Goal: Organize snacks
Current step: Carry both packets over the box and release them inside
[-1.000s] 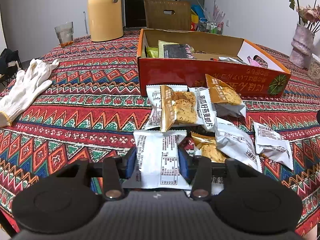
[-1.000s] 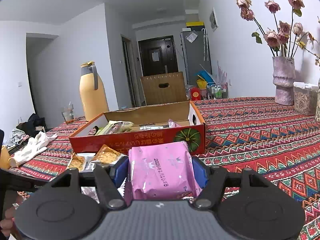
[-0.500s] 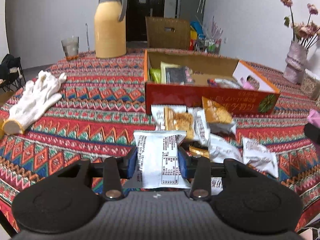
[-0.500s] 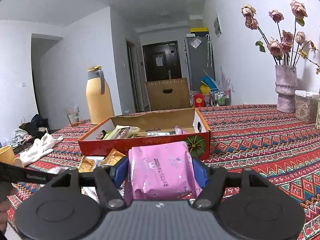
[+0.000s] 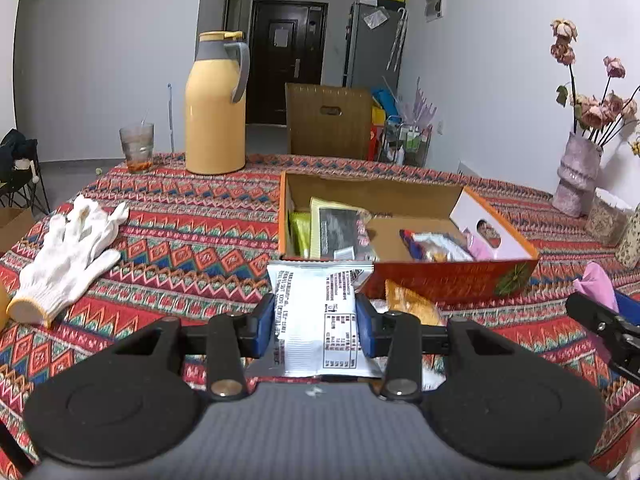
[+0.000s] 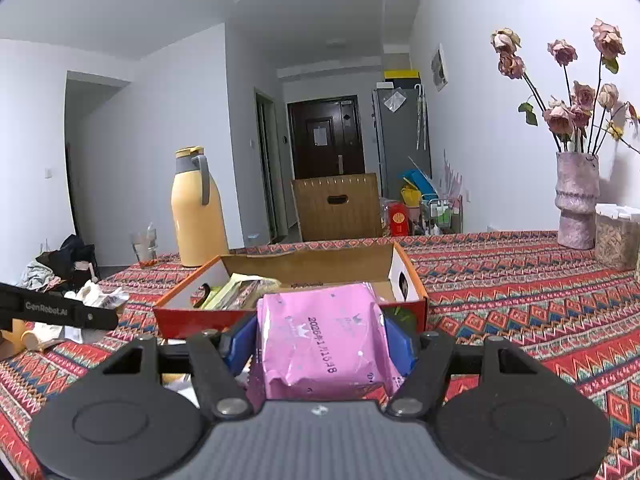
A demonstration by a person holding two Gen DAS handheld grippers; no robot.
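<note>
My left gripper (image 5: 316, 318) is shut on a white snack packet (image 5: 320, 312) with black print, lifted above the table in front of the open red cardboard box (image 5: 440, 280). The box holds green, dark and colourful packets. An orange snack packet (image 5: 412, 306) lies on the cloth just before the box. My right gripper (image 6: 318, 336) is shut on a pink snack packet (image 6: 324, 344), held near the box (image 6: 184, 320). From the left wrist view, the right gripper's finger (image 5: 600, 320) and its pink packet (image 5: 596, 284) show at the right edge.
A patterned red tablecloth (image 5: 192, 248) covers the table. White gloves (image 5: 72, 256) lie at the left, a yellow thermos (image 5: 216, 104) and a glass (image 5: 137, 146) stand at the back. A vase of dried roses (image 6: 576, 200) and a jar (image 6: 616, 236) stand at the right.
My left gripper has risen with the white packet, and its view has tipped up so the box interior and room show more. The right gripper has hardly moved.
</note>
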